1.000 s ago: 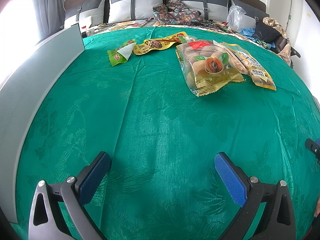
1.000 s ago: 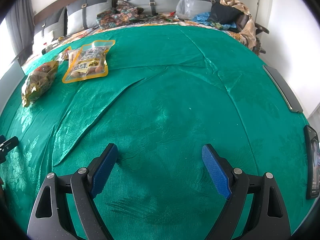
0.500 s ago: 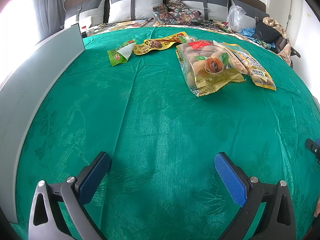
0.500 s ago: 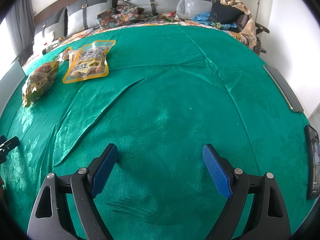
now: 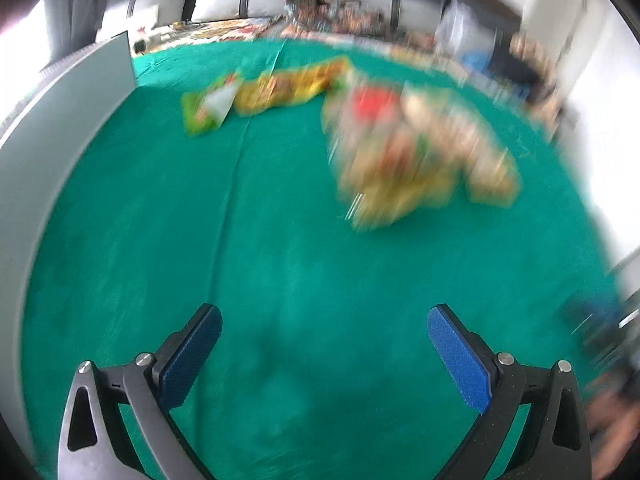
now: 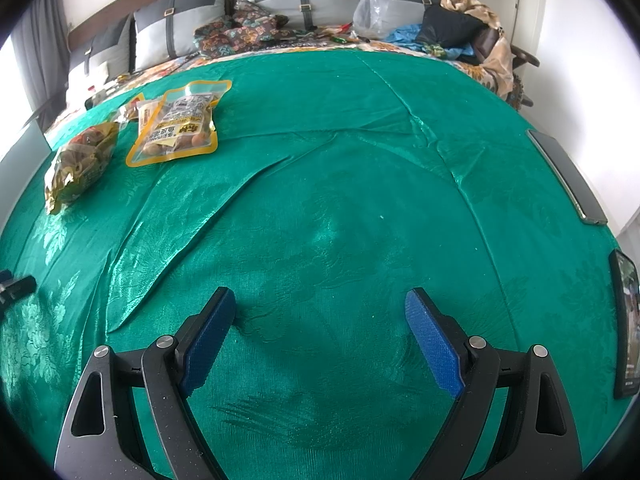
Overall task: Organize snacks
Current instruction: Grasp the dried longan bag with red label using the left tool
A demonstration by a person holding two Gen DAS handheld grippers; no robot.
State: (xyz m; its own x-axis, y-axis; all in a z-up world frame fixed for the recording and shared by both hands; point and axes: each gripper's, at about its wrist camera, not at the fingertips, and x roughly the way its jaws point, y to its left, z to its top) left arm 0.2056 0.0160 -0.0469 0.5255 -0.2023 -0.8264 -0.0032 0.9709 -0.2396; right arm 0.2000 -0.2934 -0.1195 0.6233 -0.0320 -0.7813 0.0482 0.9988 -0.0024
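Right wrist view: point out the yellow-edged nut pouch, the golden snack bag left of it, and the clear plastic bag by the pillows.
yellow-edged nut pouch (image 6: 178, 124), right wrist view, printed front.
golden snack bag (image 6: 80, 160), right wrist view, middle.
clear plastic bag (image 6: 372, 8), right wrist view, bulging body.

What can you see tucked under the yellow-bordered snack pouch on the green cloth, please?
The yellow-bordered pouch lies on the green cloth, its left edge overlapping another packet. Only that packet's corner shows; the rest is covered.
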